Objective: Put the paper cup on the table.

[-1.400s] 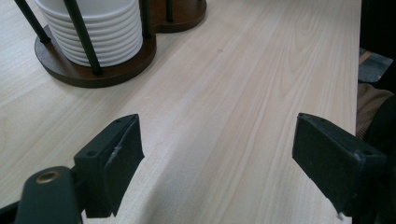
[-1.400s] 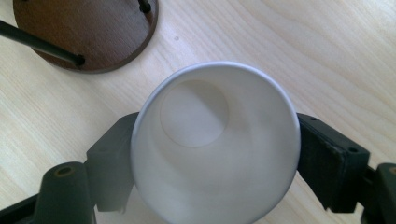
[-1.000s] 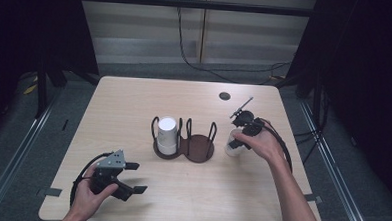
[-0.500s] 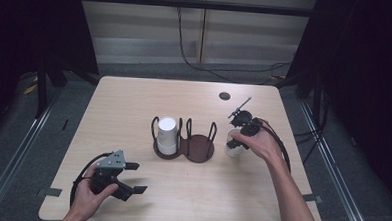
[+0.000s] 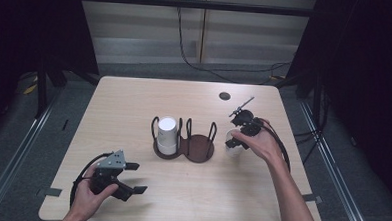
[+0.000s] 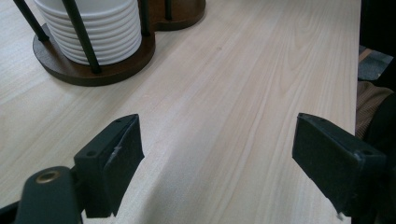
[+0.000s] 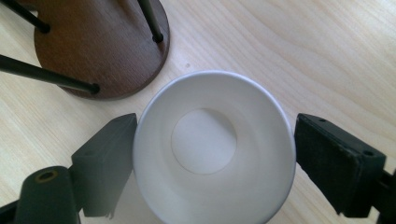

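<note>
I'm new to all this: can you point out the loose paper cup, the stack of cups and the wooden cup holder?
paper cup (image 7: 204, 141), right gripper view, its inside bottom.
stack of cups (image 5: 166, 134), high view, side of the stack.
wooden cup holder (image 5: 200, 145), high view, its empty round base.

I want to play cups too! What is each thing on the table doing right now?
Paper cup: upright, mouth open, between the jaws.
Right hand-held gripper: jaws just opened, right pad apart.
Left hand-held gripper: open, empty.
Cup stack: upside down in holder.
Holder's right ring: empty.
</note>
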`<state>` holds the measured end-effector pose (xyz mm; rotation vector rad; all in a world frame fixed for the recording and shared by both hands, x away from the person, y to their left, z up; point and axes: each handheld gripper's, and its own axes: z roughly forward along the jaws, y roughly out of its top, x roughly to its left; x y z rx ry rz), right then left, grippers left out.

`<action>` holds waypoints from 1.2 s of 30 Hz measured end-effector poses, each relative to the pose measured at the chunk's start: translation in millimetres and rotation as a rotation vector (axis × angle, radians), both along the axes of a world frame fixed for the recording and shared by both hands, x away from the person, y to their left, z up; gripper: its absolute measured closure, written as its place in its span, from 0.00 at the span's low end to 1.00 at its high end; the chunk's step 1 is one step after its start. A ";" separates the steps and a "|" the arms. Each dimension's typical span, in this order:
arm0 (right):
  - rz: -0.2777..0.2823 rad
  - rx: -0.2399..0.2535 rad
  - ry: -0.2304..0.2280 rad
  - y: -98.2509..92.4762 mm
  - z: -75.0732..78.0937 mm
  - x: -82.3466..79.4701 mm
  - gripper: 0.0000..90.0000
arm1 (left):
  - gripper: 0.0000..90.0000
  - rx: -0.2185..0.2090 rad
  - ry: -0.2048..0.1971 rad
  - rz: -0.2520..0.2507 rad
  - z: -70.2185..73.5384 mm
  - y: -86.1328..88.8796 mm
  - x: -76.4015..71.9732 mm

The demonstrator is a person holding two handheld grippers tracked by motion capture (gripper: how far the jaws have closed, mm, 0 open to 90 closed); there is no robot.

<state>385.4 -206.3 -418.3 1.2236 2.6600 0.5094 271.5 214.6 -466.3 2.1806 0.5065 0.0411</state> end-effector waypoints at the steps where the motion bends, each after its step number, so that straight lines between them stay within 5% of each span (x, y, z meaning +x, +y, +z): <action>1: -0.002 0.005 -0.007 -0.6 0.5 -0.5 0.16 | 0.18 0.000 0.000 0.000 0.0 0.0 0.0; 19: -0.071 0.176 -0.136 -12.1 18.9 -16.5 0.16 | 0.18 0.006 -0.002 0.000 -0.8 -0.6 0.6; 34: -0.125 0.305 -0.306 -16.8 20.5 -49.9 0.19 | 0.18 -0.002 0.000 0.021 -1.3 -1.2 0.6; 36: -0.119 0.354 -0.327 -17.5 19.6 -54.4 0.19 | 0.18 -0.002 0.001 0.021 -1.2 -1.0 0.5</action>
